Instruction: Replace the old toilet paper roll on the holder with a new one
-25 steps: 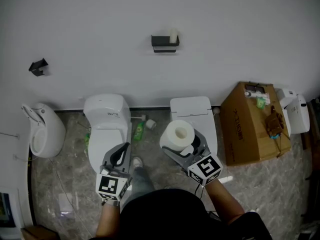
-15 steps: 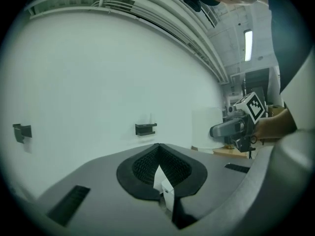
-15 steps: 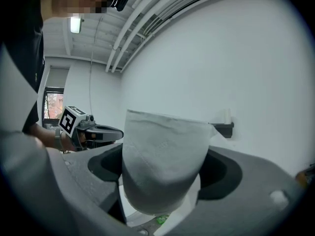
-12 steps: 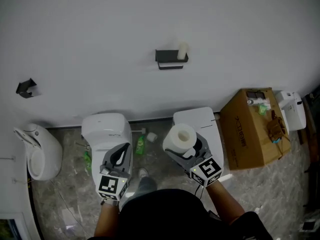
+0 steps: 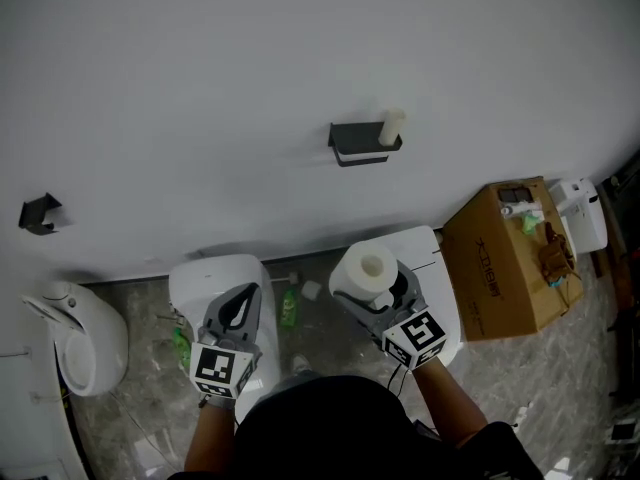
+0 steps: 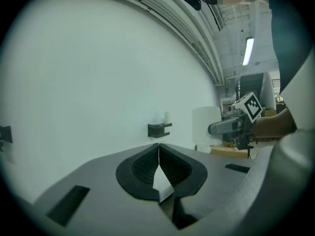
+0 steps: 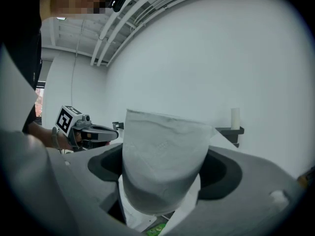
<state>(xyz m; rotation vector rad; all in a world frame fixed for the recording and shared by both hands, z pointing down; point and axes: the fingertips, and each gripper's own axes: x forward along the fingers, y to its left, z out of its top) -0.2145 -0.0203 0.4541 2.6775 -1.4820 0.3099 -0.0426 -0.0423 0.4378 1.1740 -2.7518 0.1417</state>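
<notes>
A black holder [image 5: 362, 144] is fixed to the white wall, with a thin, nearly bare old roll [image 5: 391, 126] standing upright at its right end. The holder [image 6: 159, 129] and old roll [image 7: 235, 118] also show small ahead in both gripper views. My right gripper [image 5: 375, 286] is shut on a full white new roll [image 5: 364, 271], held upright; in the right gripper view the new roll [image 7: 165, 159] fills the space between the jaws. My left gripper [image 5: 241, 304] is shut and holds nothing, its pads [image 6: 147, 163] pressed together. Both grippers are well short of the holder.
Below stand a white toilet [image 5: 213, 280] on the left and a second white toilet [image 5: 435, 263] on the right, with a green bottle [image 5: 289, 309] on the floor between them. A cardboard box [image 5: 505, 256] sits at right, a urinal [image 5: 90, 346] at left, a black bracket [image 5: 38, 214] on the wall.
Both grippers and the head have advanced toward the wall. The holder sits lower and larger in the head view. The grip on the new roll is unchanged.
</notes>
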